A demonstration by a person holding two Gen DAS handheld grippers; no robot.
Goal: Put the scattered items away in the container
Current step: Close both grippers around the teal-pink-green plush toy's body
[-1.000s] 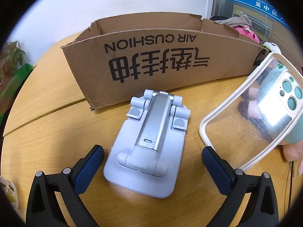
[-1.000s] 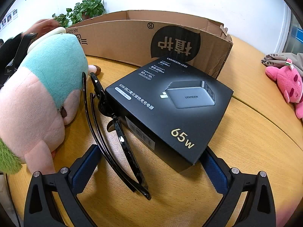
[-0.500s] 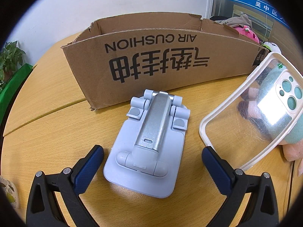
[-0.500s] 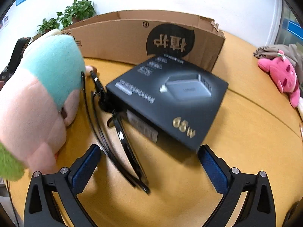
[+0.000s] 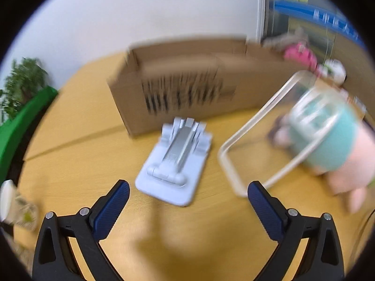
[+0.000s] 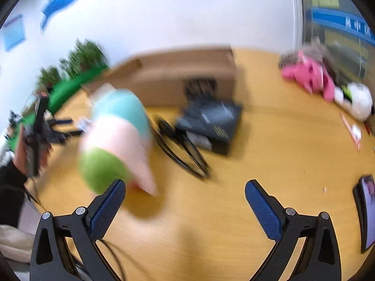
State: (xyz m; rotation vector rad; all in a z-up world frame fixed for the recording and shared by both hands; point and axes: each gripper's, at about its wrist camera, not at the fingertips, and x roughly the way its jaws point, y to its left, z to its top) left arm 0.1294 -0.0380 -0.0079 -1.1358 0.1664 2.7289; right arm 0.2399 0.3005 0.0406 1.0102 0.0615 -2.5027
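Both views are motion-blurred. In the left wrist view my left gripper (image 5: 188,192) is open and empty, just short of a pale blue folded phone stand (image 5: 174,161) lying on the wooden table. A clear phone case (image 5: 271,138) leans to its right against a pink and teal plush toy (image 5: 332,140). The cardboard box (image 5: 185,82) stands behind. In the right wrist view my right gripper (image 6: 185,193) is open and empty, well back from the black charger box (image 6: 211,121) and black glasses (image 6: 182,149). The plush (image 6: 117,135) lies at its left, the cardboard box (image 6: 175,75) behind.
A pink plush (image 6: 307,75) and a white object (image 6: 356,98) lie at the far right. A phone (image 6: 365,210) rests at the right table edge. Green plants (image 6: 77,63) stand at the back left. A cup (image 5: 16,208) sits at the left edge.
Both grippers have pulled back and up from the items, which now look smaller and farther. The right view has swung right, showing the phone. Both stay open.
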